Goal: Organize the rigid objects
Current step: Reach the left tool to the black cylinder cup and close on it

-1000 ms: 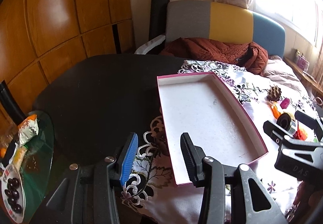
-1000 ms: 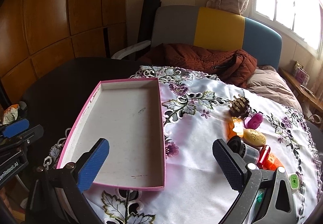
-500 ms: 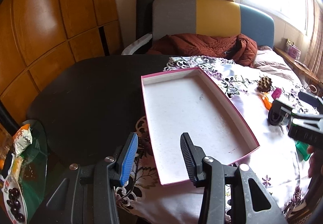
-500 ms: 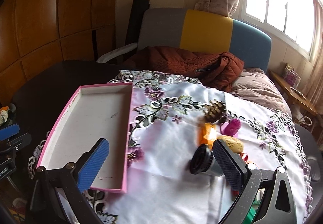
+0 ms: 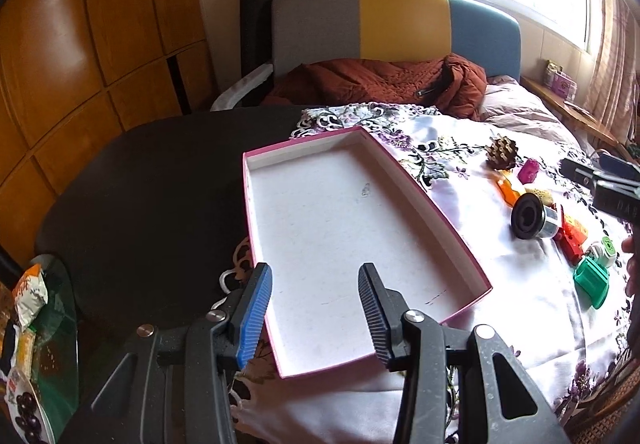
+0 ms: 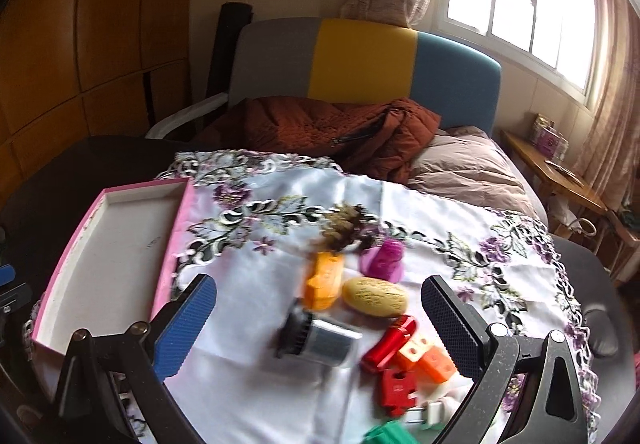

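Observation:
A shallow pink-edged box (image 5: pixel 340 228) with a white floor lies empty on the flowered cloth, seen also at the left of the right wrist view (image 6: pixel 112 252). My left gripper (image 5: pixel 315 272) hovers over its near end, jaws opening, nothing pressed between the pads. My right gripper (image 6: pixel 317 283) stands wide open above a cluster of small things: a pine cone (image 6: pixel 344 228), an orange toy (image 6: pixel 324 280), a magenta piece (image 6: pixel 384 260), a yellow oval (image 6: pixel 376 296), a black-and-silver cylinder (image 6: pixel 316 336) and red and orange blocks (image 6: pixel 400 356). It holds nothing.
The cloth (image 5: pixel 520 316) covers the right part of a dark round table (image 5: pixel 152 187). A glass side table (image 5: pixel 52 324) with snacks stands low at the left. Behind is a sofa with a rust-brown jacket (image 5: pixel 380 83). A green piece (image 5: pixel 592 282) lies near the cluster.
My right gripper has swung right, from over the box to over the cluster of small things. The left gripper's jaws have widened and its view has shifted slightly along the box.

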A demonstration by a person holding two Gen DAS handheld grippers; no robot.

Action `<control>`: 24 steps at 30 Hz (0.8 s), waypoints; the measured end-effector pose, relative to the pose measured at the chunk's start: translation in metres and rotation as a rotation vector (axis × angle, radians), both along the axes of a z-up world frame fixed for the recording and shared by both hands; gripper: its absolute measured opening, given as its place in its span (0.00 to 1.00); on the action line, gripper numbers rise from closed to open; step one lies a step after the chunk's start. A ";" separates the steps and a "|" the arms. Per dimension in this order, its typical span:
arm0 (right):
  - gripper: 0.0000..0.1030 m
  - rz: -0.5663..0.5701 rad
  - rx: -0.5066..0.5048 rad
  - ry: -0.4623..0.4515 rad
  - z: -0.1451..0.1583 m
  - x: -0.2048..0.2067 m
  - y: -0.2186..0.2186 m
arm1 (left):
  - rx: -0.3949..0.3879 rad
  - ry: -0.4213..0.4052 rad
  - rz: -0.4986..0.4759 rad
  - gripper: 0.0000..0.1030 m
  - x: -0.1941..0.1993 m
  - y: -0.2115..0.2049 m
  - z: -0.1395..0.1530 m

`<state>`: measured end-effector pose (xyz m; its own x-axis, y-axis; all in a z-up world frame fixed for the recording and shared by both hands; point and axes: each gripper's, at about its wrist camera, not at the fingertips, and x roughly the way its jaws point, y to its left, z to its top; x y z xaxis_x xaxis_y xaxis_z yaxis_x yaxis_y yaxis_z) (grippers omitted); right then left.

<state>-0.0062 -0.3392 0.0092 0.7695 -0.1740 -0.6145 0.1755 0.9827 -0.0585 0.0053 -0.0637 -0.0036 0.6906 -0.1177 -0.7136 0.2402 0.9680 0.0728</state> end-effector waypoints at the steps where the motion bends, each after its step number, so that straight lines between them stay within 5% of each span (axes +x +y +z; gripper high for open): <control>1: 1.00 -0.013 0.011 -0.006 0.000 -0.001 -0.010 | 0.002 0.001 -0.007 0.58 0.001 -0.003 0.000; 12: 1.00 -0.274 0.271 -0.044 -0.019 -0.015 -0.128 | -0.076 0.060 -0.118 0.60 0.021 -0.045 0.005; 19: 1.00 -0.335 0.327 -0.059 -0.017 -0.021 -0.147 | -0.162 0.193 -0.287 0.59 0.034 -0.108 -0.003; 24: 1.00 -0.356 0.338 -0.061 -0.015 -0.024 -0.152 | -0.134 0.225 -0.442 0.61 0.034 -0.177 -0.009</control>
